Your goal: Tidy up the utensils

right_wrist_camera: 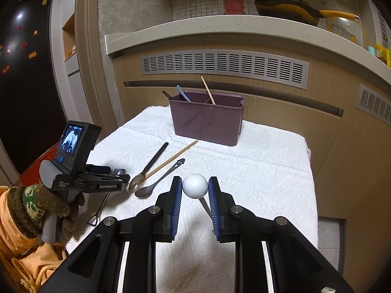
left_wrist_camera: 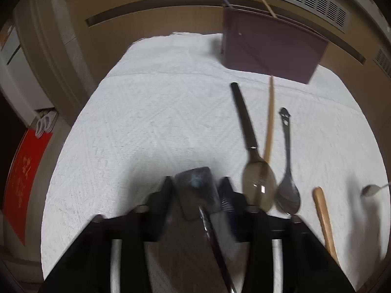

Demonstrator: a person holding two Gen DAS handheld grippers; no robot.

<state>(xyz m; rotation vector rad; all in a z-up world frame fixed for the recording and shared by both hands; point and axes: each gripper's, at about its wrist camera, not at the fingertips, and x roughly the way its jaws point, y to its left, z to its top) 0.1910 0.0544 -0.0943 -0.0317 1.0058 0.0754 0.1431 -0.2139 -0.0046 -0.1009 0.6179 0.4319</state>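
Note:
My left gripper (left_wrist_camera: pixel 196 183) is shut on a small metal spatula (left_wrist_camera: pixel 195 185) whose thin handle runs back under the camera; it also shows in the right wrist view (right_wrist_camera: pixel 119 172). My right gripper (right_wrist_camera: pixel 195 185) is shut on a white round ladle (right_wrist_camera: pixel 195 185) held above the white cloth. On the cloth lie a dark-handled clear spoon (left_wrist_camera: pixel 256 185) (right_wrist_camera: pixel 136 183), a wooden chopstick (left_wrist_camera: pixel 270 122) (right_wrist_camera: pixel 171 158) and a grey metal spoon (left_wrist_camera: pixel 288 195) (right_wrist_camera: pixel 146 191). A purple utensil caddy (left_wrist_camera: pixel 271 48) (right_wrist_camera: pixel 207 119) stands at the back and holds a chopstick and two utensils.
A wooden handle (left_wrist_camera: pixel 325 222) lies at the right of the left wrist view, and a spoon bowl (left_wrist_camera: pixel 370 190) shows at the right edge. The white cloth (right_wrist_camera: pixel 268 166) covers the table, backed by a wooden cabinet with vents (right_wrist_camera: pixel 224 66).

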